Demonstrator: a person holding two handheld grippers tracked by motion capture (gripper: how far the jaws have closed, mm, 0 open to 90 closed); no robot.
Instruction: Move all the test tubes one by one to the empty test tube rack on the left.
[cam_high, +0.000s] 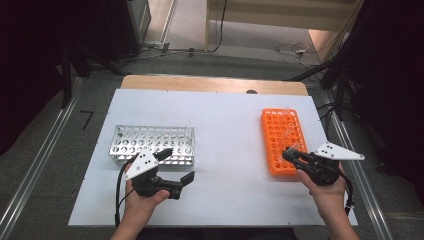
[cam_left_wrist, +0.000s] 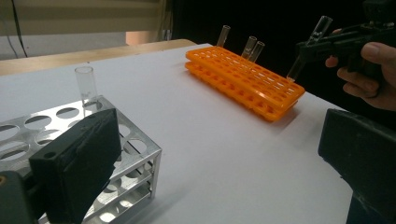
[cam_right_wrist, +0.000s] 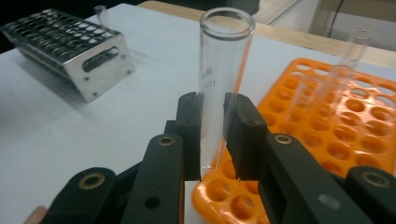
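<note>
While the clear glass test tube sits clamped between the right gripper jaws just above the orange plastic rack, transfer seems underway; next, carry it to the perforated metal rack, where the left gripper waits wide open.

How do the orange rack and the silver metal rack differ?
The orange rack is bright, low plastic; the metal rack is shiny, taller and open-sided. The orange rack holds three clear tubes, the metal rack one tube. The right gripper holds a tube above the orange rack. Both are grids of round holes on the white table.
</note>
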